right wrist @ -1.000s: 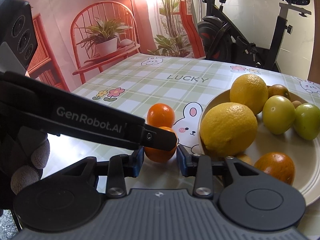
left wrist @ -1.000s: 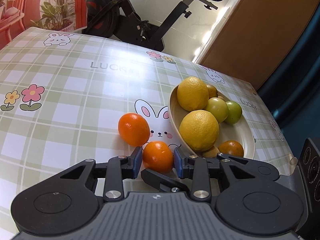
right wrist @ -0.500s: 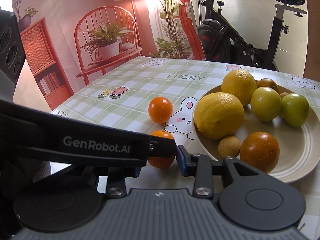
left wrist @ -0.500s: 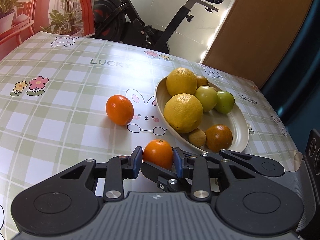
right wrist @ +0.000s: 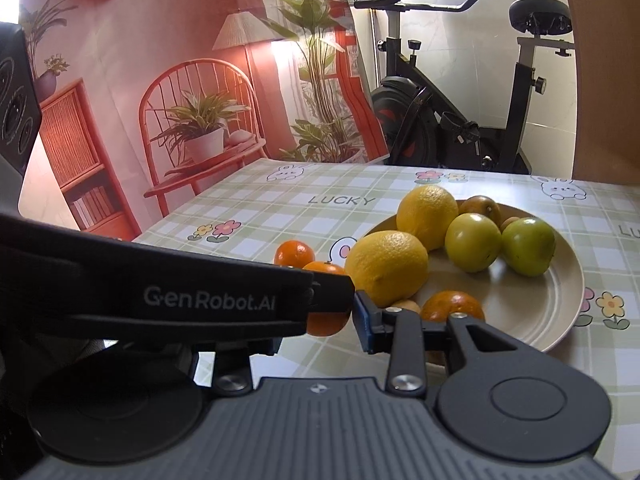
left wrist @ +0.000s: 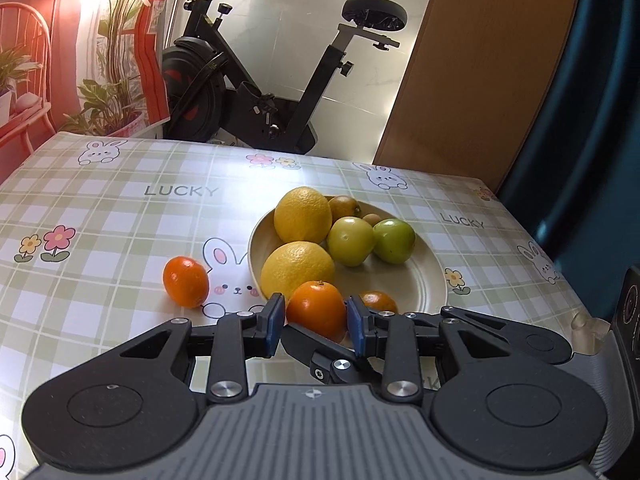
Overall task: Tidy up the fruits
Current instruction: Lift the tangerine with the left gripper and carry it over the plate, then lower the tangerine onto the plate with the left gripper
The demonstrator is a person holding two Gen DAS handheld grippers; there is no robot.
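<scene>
My left gripper is shut on an orange tangerine and holds it above the table, near the front rim of the cream plate. The same tangerine shows in the right wrist view, partly hidden by the left gripper's arm. The plate holds two lemons, two green fruits, an orange and small brown fruits. A second tangerine lies on the tablecloth left of the plate. My right gripper sits under the left one, around the held tangerine; only its right finger shows.
The table has a green checked cloth with bunny prints. An exercise bike stands behind the far edge. A wooden panel is at the back right. A red chair with a plant stands at the left.
My left gripper has lifted the tangerine off the cloth and carried it up toward the plate. Both grippers have risen; the right one stays below the left.
</scene>
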